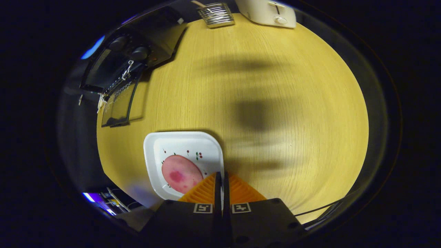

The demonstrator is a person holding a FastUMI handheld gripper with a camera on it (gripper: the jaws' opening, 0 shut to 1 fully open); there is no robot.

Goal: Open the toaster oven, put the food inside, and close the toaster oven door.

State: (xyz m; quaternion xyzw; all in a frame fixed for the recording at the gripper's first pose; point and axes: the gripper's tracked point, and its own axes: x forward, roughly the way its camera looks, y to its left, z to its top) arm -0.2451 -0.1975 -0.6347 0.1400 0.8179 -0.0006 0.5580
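Gripper view: my claw (222, 181) is clamped on the right rim of the white plate (162, 144) carrying pink food (181, 174), so I should keep it level crossing the table (275, 86) toward the open toaster oven (137, 51).

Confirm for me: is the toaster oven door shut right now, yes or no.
No: the toaster oven door hangs open over the table, while the tongs grip the white plate rim holding the food.
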